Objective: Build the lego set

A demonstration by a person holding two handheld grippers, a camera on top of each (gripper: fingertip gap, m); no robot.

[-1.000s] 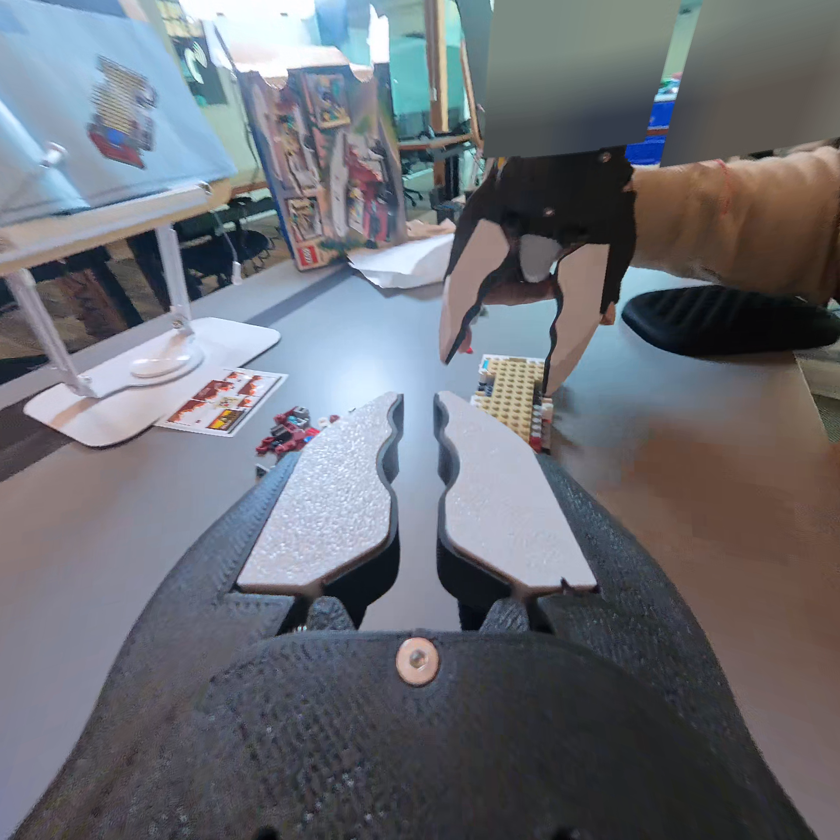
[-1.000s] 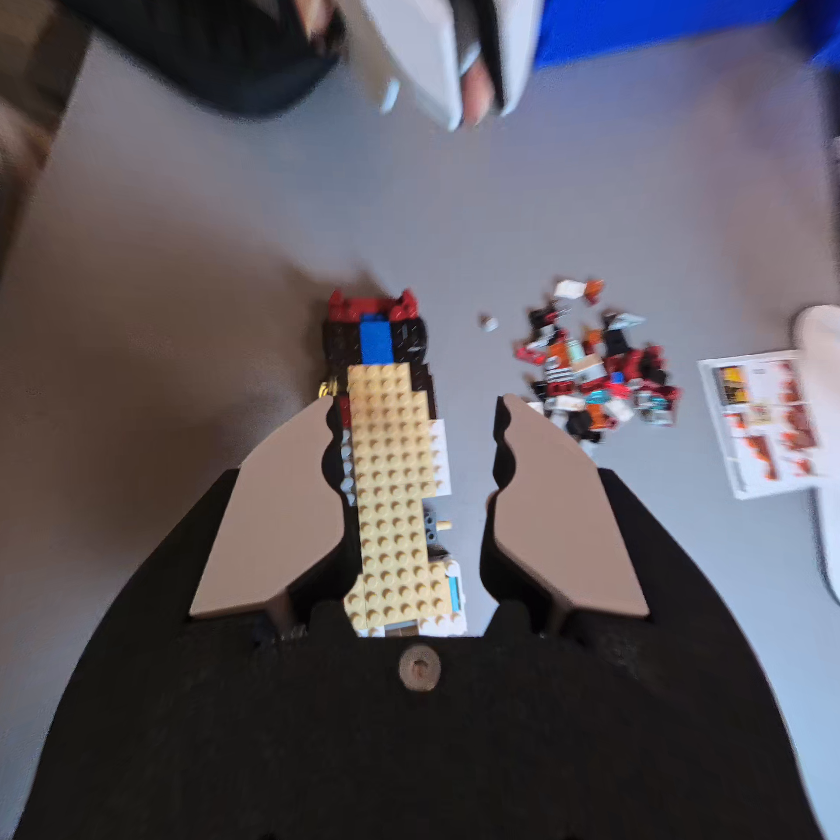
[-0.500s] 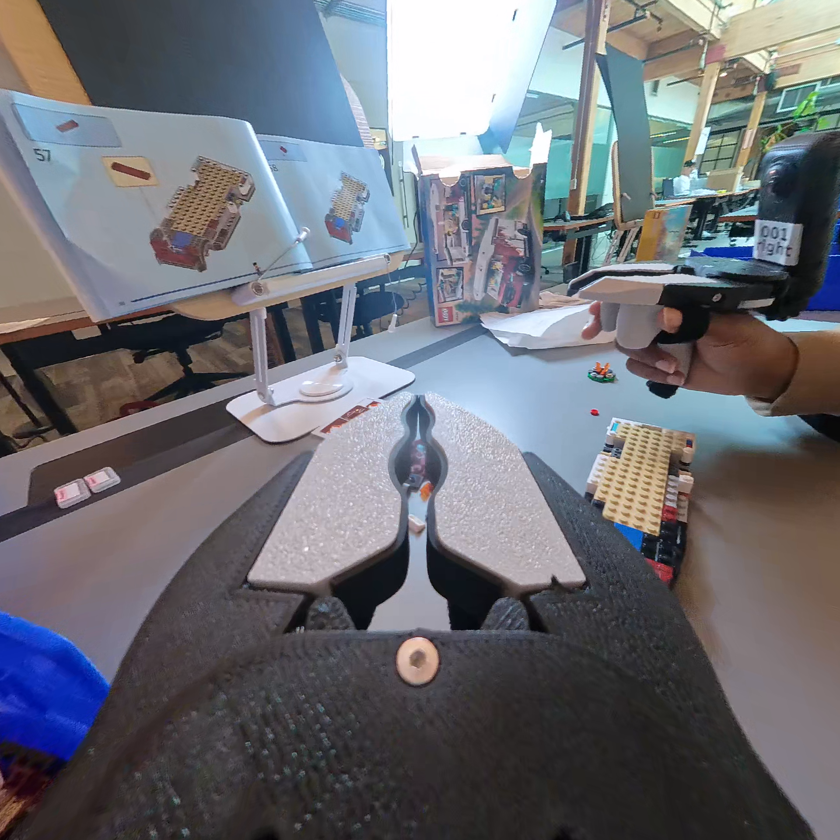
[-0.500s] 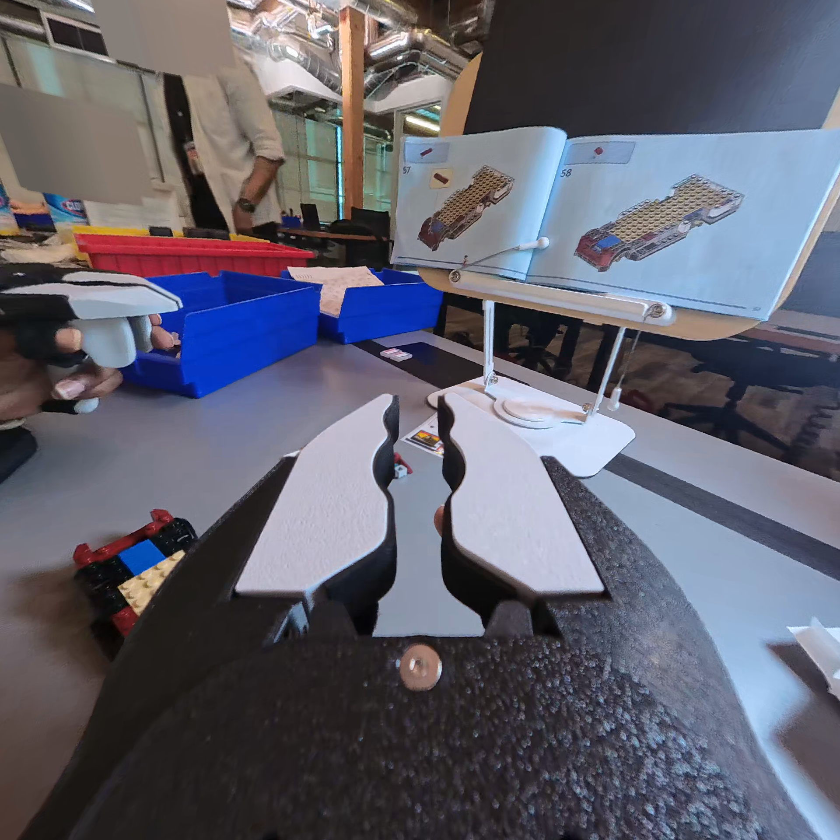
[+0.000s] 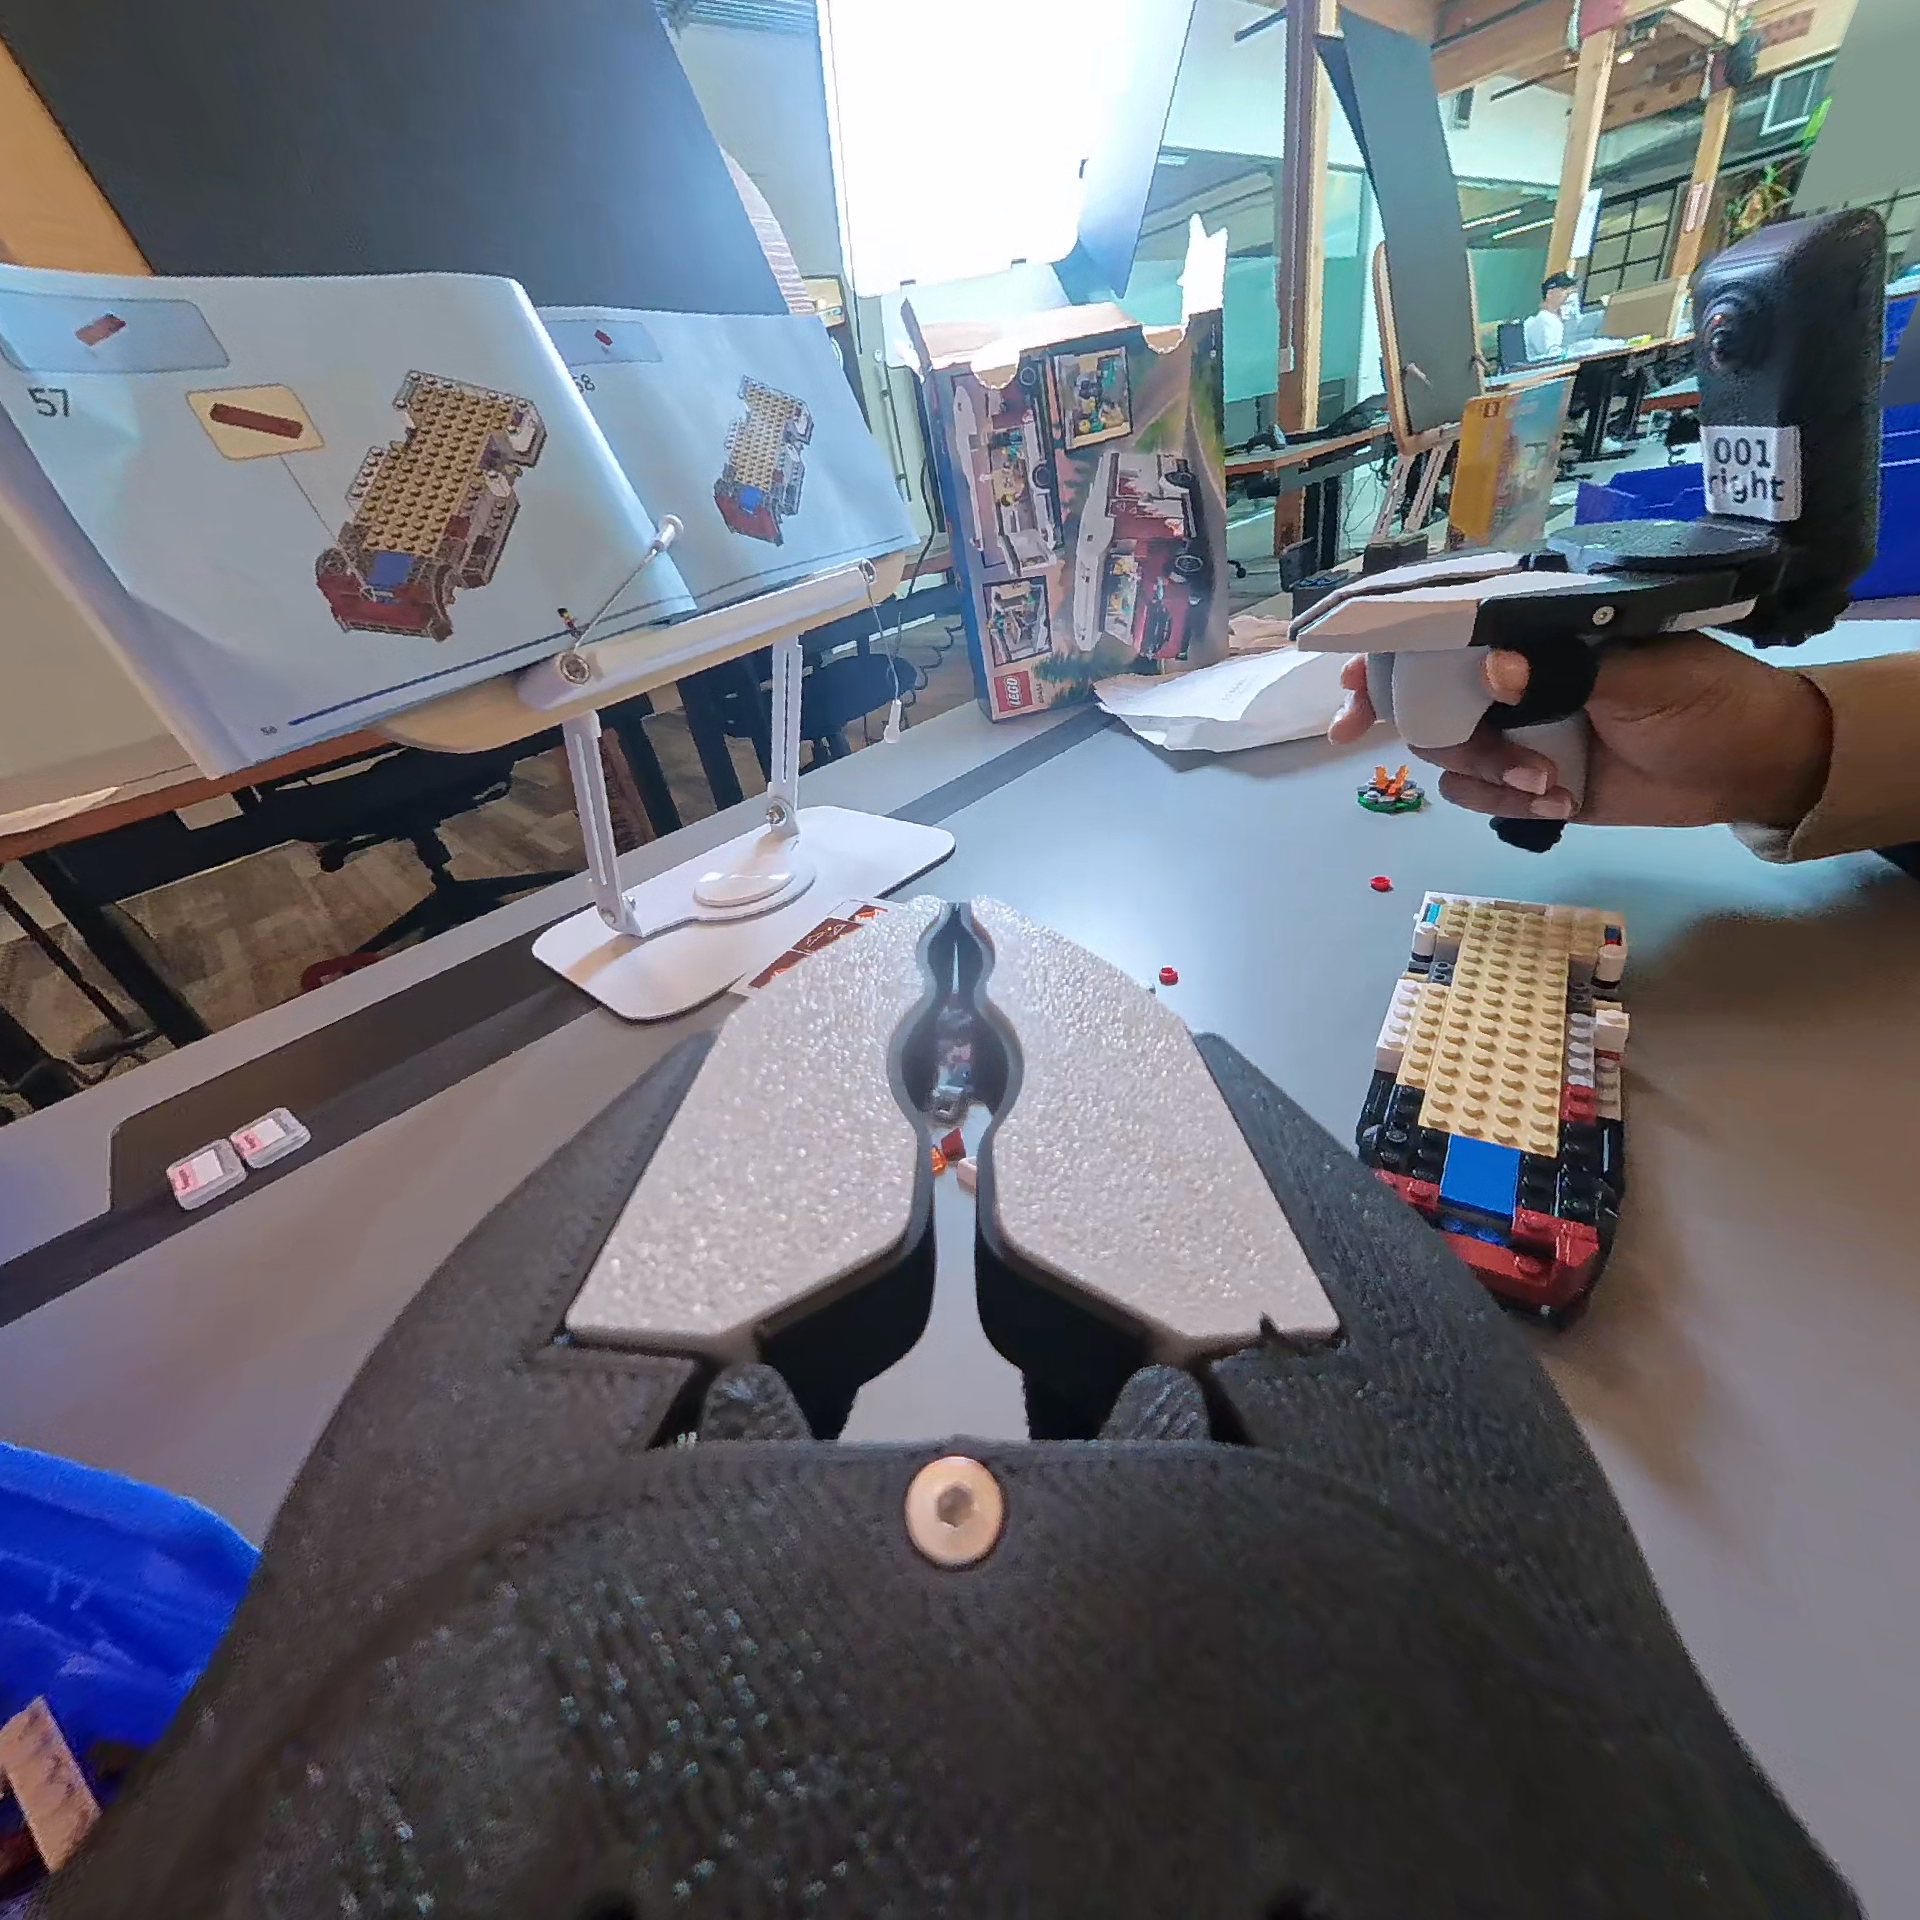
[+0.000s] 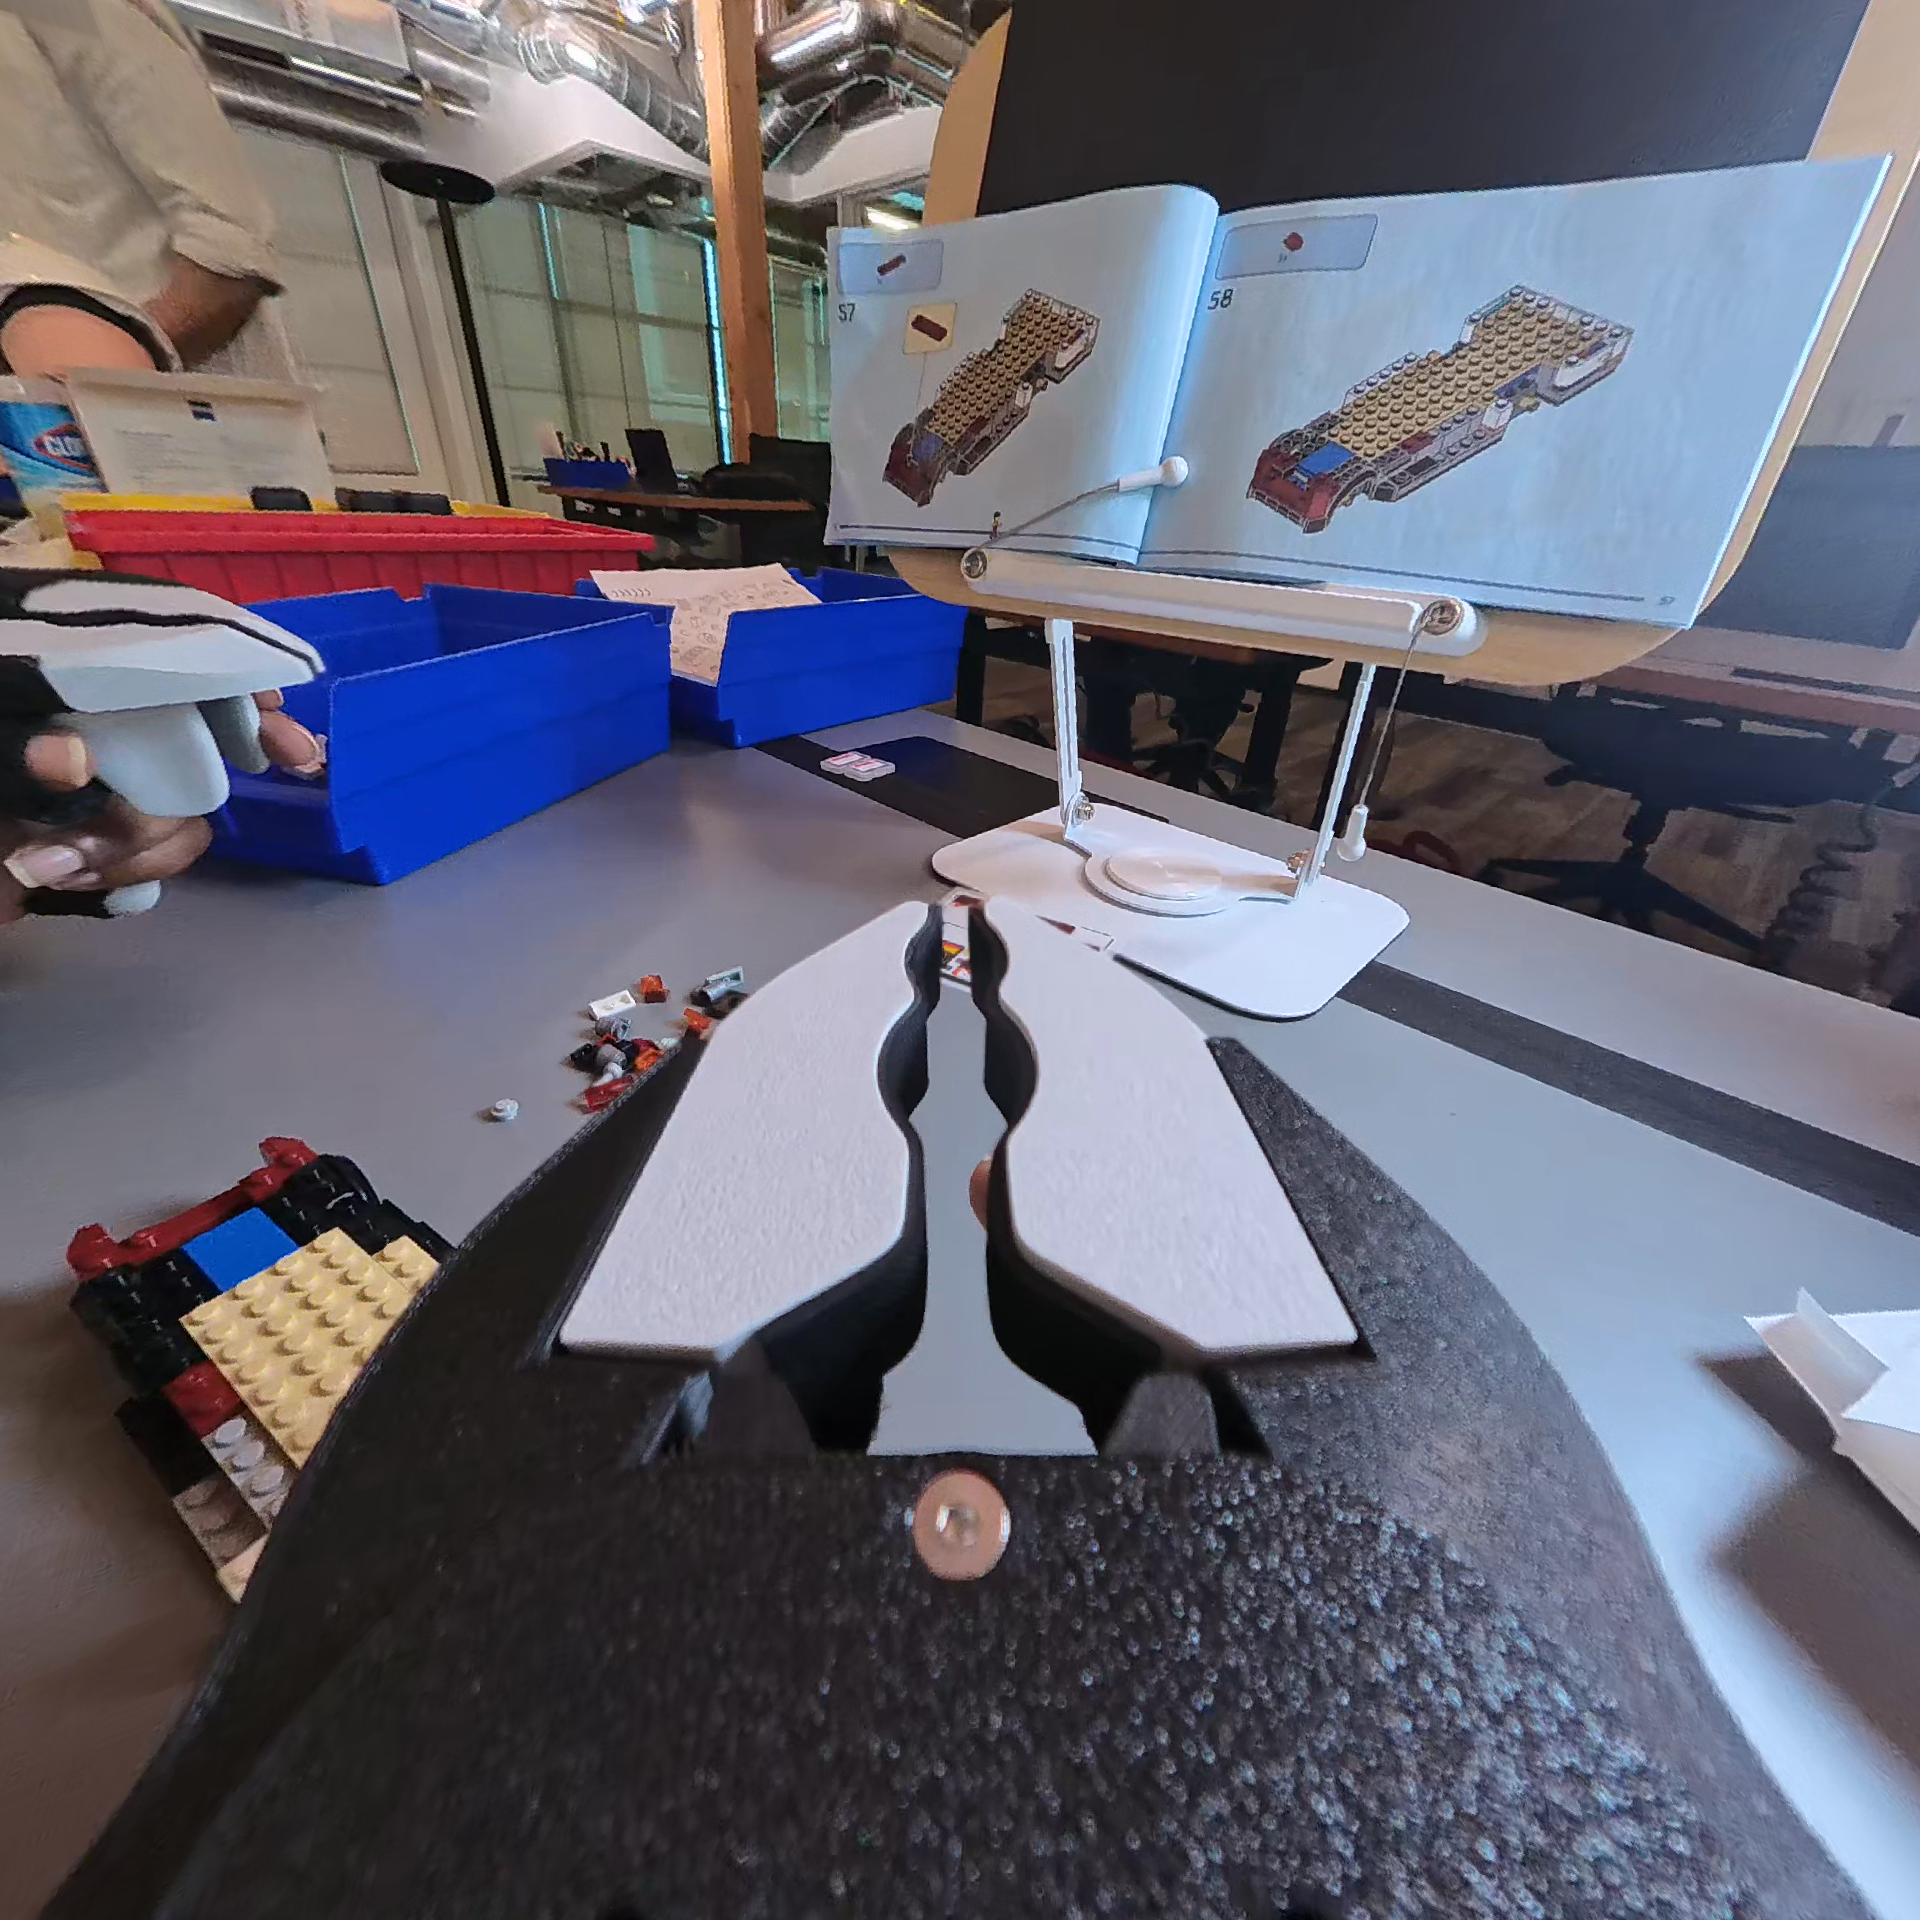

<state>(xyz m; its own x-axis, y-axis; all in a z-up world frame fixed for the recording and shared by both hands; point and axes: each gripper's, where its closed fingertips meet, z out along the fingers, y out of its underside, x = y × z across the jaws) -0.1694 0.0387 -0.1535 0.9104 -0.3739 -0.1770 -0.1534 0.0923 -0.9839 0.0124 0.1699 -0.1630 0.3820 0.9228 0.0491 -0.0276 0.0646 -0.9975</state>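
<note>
Hovering above the table (image 5: 1299, 935), the left gripper (image 5: 954, 914) has its fingers together on nothing; the right gripper (image 6: 951, 920), fingers nearly together, holds nothing. Right of the left gripper lies the brick model (image 5: 1496, 1091): stiff yet liable to break apart, probably best gripped across its long sides.

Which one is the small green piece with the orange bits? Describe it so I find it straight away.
Start at the tall printed cardboard box at the table's far edge, then the crumpled white paper beside it. On the grey tabletop just nearer lies the small green round piece, beneath the right gripper: only it carries orange flame-like bits.
</note>
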